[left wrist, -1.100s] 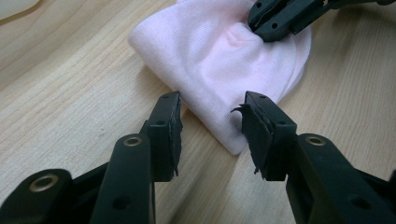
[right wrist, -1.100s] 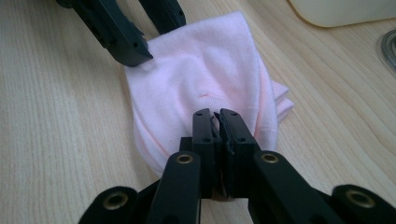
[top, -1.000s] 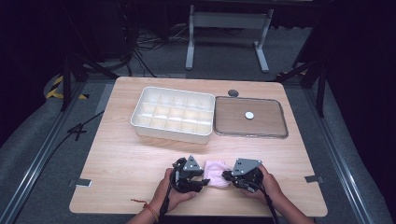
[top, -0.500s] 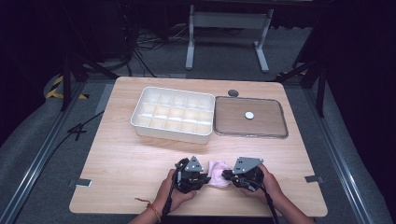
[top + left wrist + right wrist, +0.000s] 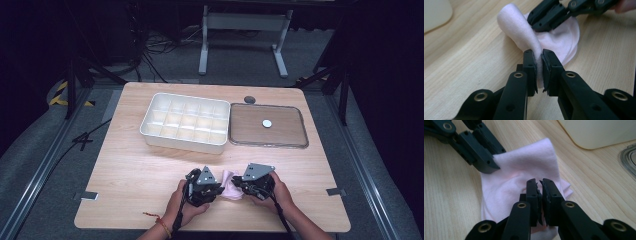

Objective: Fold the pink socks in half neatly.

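Because it is thin knit fabric, the pink cloth (image 5: 231, 184) should handle as something very light, soft and limp: it will sag, fold and stretch wherever it is not supported, it cannot break, and it is unlikely to slip once a fold is pinched between rubbery pads. The sensible places to take it are the edges or a raised fold, one hold on each side, so that it can be spread, folded or lifted without bunching. That is much how it is held. The left tool (image 5: 538, 65) has just been closing and now pinches a rolled, upstanding ridge of the cloth tightly between its jaws; the right tool (image 5: 539, 195) is clamped on the fabric at the opposite side, a sliver of cloth showing between its jaws. In the high view the cloth lies on the wooden counter (image 5: 125, 170) near the front edge, between the left tool (image 5: 204, 186) and the right tool (image 5: 252, 184), well apart from the white divided tray (image 5: 185, 122) and the flat clear lid (image 5: 267, 125) farther back. The cloth is pale pink, matte and finely ribbed, partly rumpled, with one end rolled into a tube and a rounded, layered edge flat on the wood.
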`<action>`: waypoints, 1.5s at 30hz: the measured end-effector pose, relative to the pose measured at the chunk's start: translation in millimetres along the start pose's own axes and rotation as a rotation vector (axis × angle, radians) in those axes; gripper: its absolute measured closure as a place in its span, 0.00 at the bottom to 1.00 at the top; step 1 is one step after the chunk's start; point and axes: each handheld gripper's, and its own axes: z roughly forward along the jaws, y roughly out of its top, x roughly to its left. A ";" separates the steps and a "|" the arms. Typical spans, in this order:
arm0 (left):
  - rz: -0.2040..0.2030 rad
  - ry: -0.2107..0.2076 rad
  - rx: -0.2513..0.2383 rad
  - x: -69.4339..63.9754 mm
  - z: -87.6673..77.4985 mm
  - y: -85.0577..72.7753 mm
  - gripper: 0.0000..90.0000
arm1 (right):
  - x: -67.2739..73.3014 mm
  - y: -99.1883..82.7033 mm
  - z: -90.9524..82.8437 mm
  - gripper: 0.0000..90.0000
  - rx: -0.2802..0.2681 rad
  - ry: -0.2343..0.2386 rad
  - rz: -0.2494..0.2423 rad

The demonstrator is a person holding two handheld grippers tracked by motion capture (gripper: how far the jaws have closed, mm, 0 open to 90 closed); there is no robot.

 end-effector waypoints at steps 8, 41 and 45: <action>0.001 0.009 0.003 0.4 -3.1 -0.3 0.91 | 2.8 6.9 -8.1 0.91 -0.048 0.013 0.004; 0.038 0.024 -0.024 -3.0 -7.8 4.4 0.92 | -2.4 -12.5 -14.1 0.83 0.016 0.024 0.029; 0.041 0.021 -0.028 -4.8 -7.6 5.3 0.92 | -0.9 -10.6 -9.6 0.83 0.018 0.016 0.025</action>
